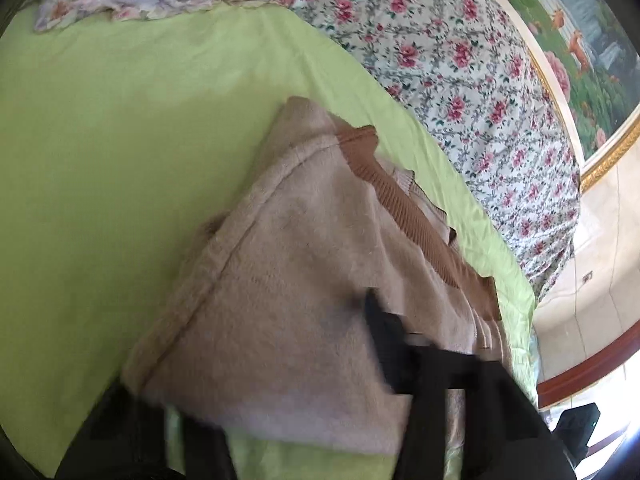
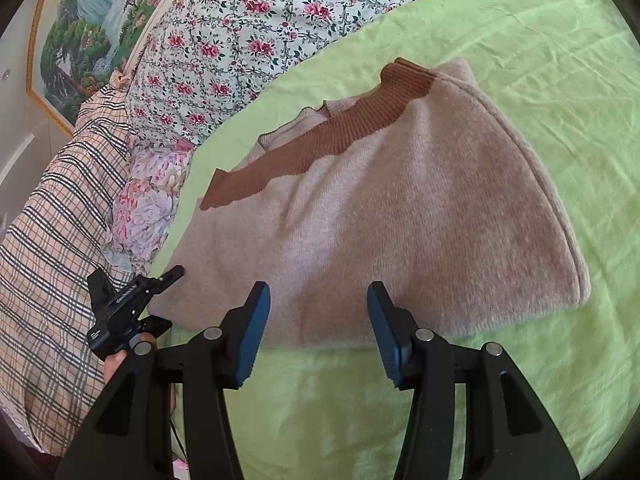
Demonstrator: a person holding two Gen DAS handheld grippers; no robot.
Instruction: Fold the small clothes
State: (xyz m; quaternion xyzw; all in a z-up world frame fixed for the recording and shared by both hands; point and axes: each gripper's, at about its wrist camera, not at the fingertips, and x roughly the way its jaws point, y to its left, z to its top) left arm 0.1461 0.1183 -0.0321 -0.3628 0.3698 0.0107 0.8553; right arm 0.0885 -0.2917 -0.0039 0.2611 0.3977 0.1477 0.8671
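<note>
Right hand-held gripper (image 2: pixel 318 320) is hanging wide open over the folded sweater (image 2: pixel 400 216), floral quilt (image 2: pixel 248 40) crowding behind; left hand-held gripper's (image 1: pixel 256 364) too blurry to tell.

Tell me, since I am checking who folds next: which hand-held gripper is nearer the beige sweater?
Left. The left hand-held gripper is at the beige sweater's corner, one finger lying over the fabric. The right hand-held gripper hangs open over its near edge.
</note>
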